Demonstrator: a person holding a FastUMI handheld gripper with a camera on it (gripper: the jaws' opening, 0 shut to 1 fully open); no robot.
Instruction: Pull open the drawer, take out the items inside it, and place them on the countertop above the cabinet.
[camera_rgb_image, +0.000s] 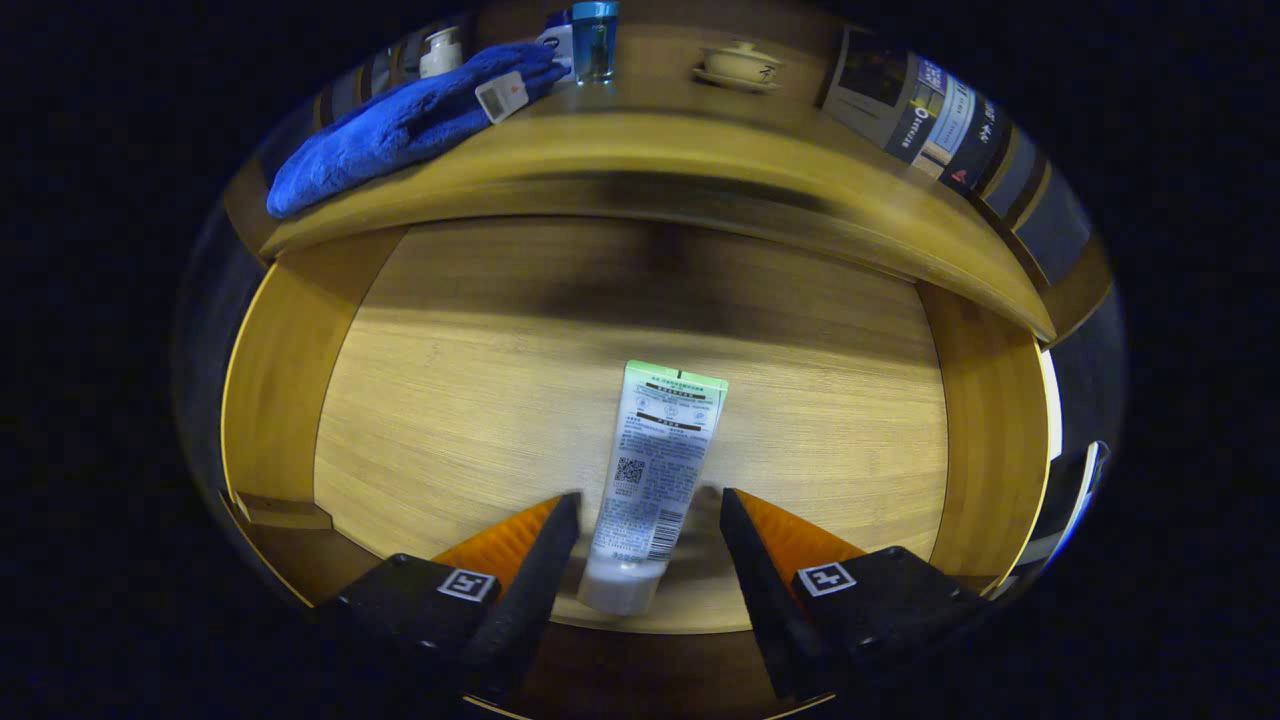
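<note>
Gripper (648, 500): spread wide, its two wedge-shaped fingers either side of the tube's lower body with a gap on each side; neither finger presses on it, and it holds nothing.
Fingers (545, 545): tapered, ribbed on their outer faces, each fixed to a blocky matte mount bearing a square printed marker.
Tube (655, 470): soft plastic squeeze tube, flat and wide at its crimped green end, narrowing to a round pale cap; it lies flat on the drawer floor, cap between the fingers, crimped end pointing away beyond the tips. Fine print, a square code and a barcode cover the upturned face.
Drawer (470, 380): pulled open, a shallow wooden box with smooth, straight-grained floor and plain side walls; the tube is the one item seen lying in it. A dark shadow band crosses the far part of the floor.
Countertop (700, 150): same light wood, its rounded front edge overhanging the far end of the drawer.
Cloth (410, 120): blue, plush and fluffy, bunched lengthwise on the countertop's left part, with a small white tag at one end.
Bottle (594, 40): clear blue container, upright, just beside the cloth's end.
Lidded cup (740, 62): pale ceramic, on a saucer, farther right on the countertop.
Small white jar (440, 50): behind the cloth.
</note>
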